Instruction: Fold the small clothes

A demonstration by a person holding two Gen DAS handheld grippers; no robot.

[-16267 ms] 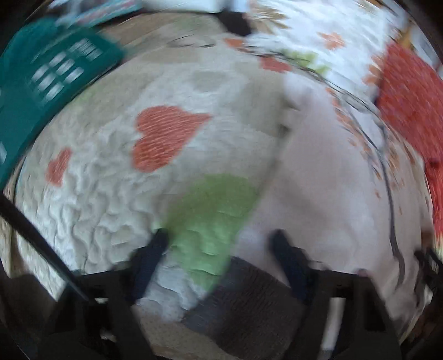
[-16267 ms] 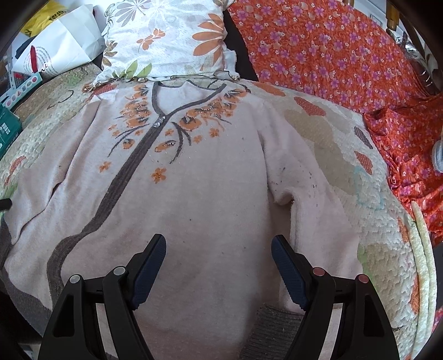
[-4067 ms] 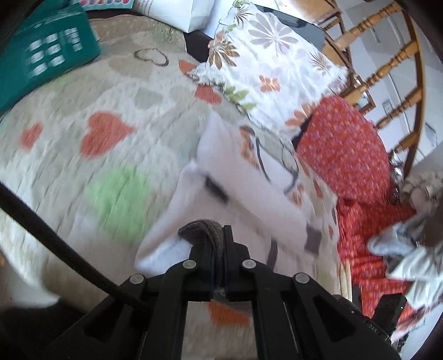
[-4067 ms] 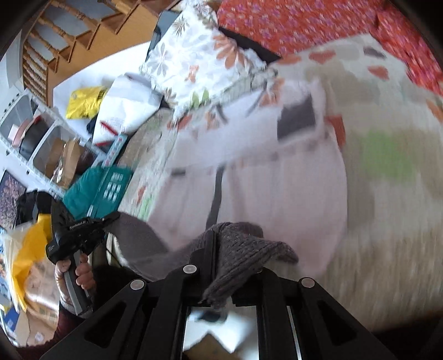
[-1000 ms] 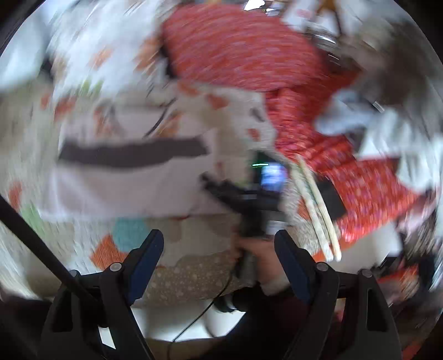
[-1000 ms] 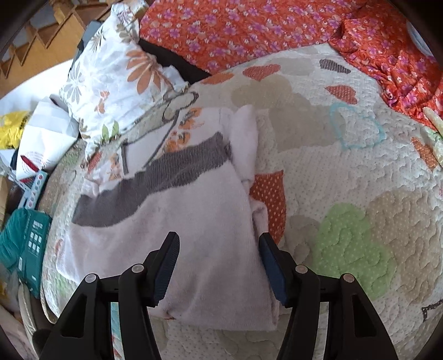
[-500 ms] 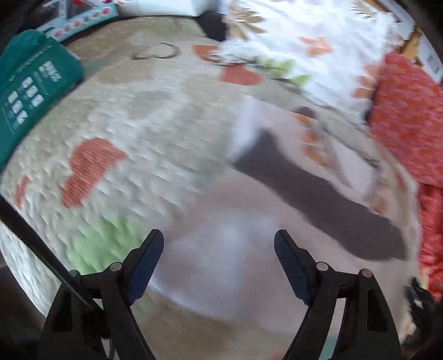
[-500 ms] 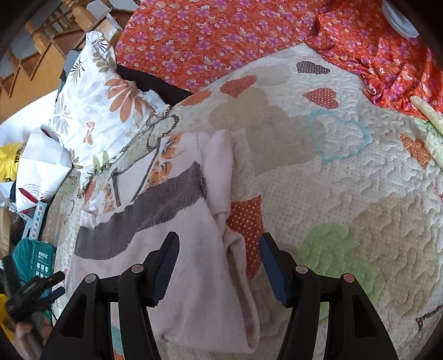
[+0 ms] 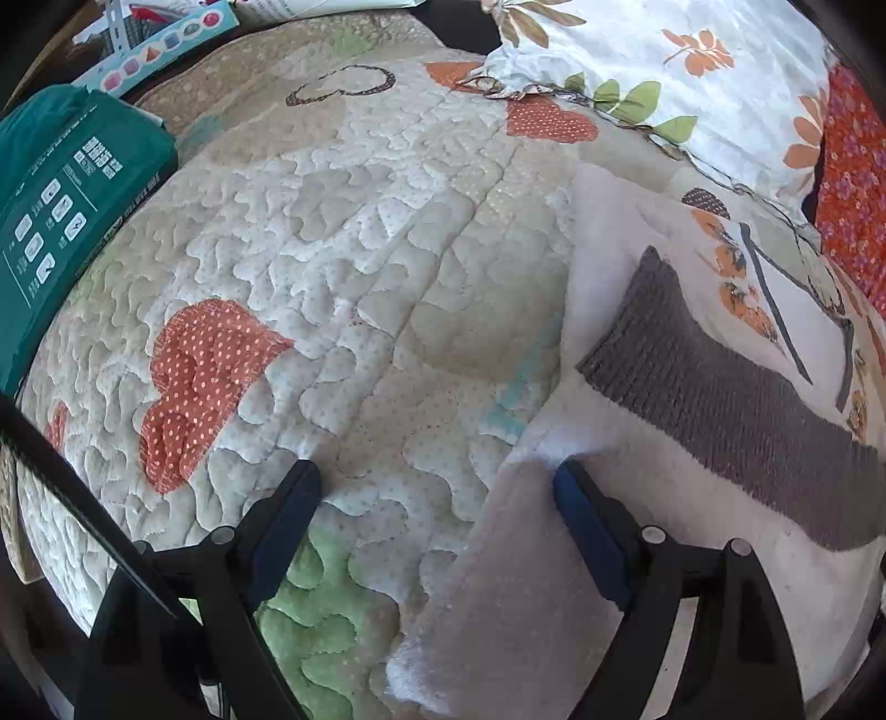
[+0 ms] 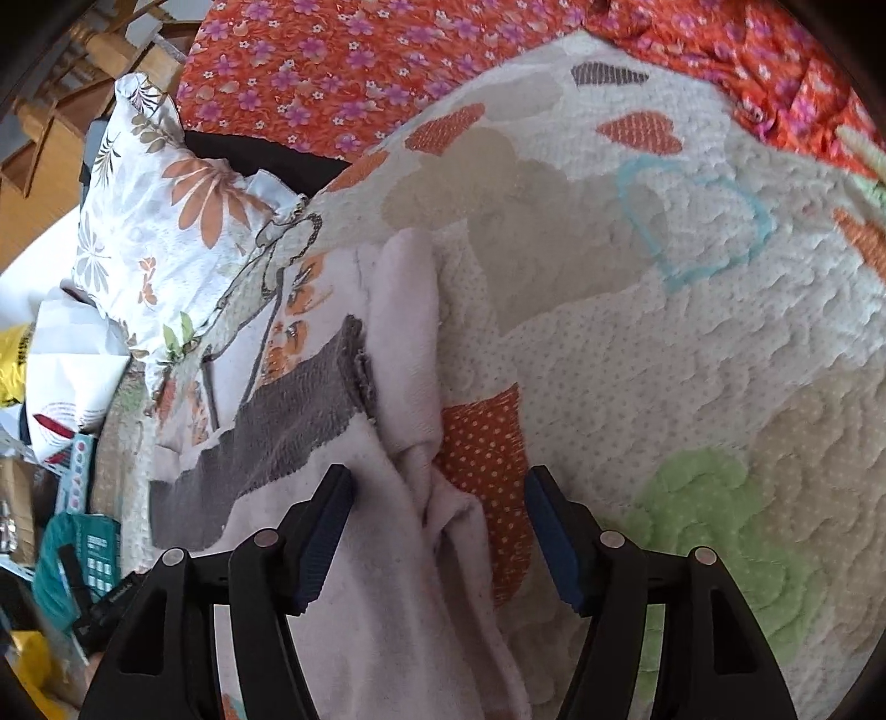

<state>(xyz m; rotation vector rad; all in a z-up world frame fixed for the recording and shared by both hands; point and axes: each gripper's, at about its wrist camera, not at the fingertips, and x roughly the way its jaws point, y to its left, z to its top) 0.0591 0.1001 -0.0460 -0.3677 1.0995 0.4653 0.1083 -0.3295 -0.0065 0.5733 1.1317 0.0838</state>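
A pale pink cardigan (image 9: 692,531) with a grey knitted band (image 9: 720,410) and orange leaf print lies folded up on the quilt (image 9: 387,277). My left gripper (image 9: 437,487) is open low over its left edge; the right finger sits on the fabric, the left finger on the quilt. In the right wrist view the cardigan (image 10: 343,581) lies at the lower left, with a bunched sleeve (image 10: 410,354) along its right edge. My right gripper (image 10: 437,498) is open and straddles that bunched edge, holding nothing.
A floral pillow (image 9: 692,61) lies behind the cardigan, also in the right wrist view (image 10: 166,221). Orange flowered fabric (image 10: 387,61) covers the far side. A green packet (image 9: 61,210) and a toy box (image 9: 160,50) sit at the quilt's left edge.
My left gripper has swung back from the room and dropped low to the cardigan's left edge. My right gripper has moved closer over the bunched right edge. Both stay open.
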